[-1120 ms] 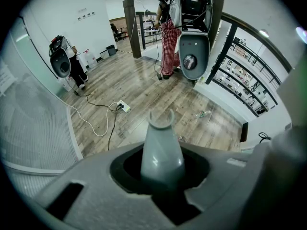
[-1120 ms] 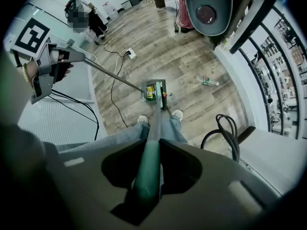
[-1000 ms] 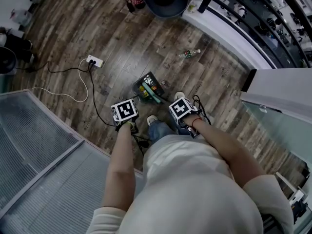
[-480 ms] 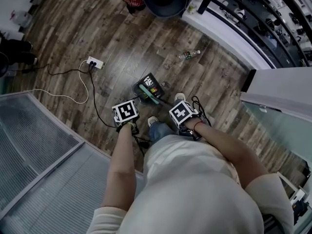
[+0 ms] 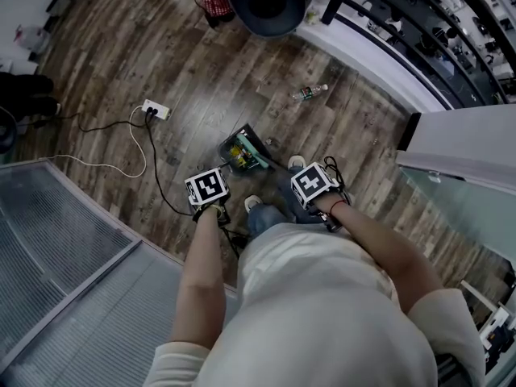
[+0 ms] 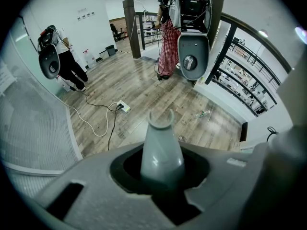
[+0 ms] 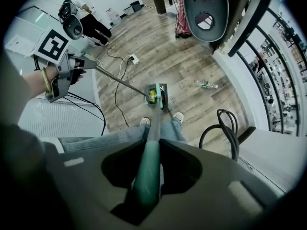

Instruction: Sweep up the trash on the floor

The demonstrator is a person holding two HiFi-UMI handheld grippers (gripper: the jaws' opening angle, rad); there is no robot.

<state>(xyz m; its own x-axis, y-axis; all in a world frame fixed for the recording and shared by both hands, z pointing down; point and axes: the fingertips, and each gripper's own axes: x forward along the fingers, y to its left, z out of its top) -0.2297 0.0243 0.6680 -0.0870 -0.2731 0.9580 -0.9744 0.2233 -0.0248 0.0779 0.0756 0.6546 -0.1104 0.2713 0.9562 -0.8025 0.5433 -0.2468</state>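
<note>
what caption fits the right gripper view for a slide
Right gripper clamps a green broom handle running down to the dustpan, a plastic bottle lying beyond

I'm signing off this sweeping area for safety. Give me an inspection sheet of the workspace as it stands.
Surface: wooden floor, dark planks.
Job's things: dustpan with trash in it, just ahead of the person's shoes; plastic bottle lying loose beyond it.
Clutter: nothing seen.
Grippers: left gripper shut on a grey handle; right gripper shut on a green handle.
Cables: power strip with a black cable and a white cable trailing across the floor.
Surroundings: ribbed panel at left, black railing at right.
</note>
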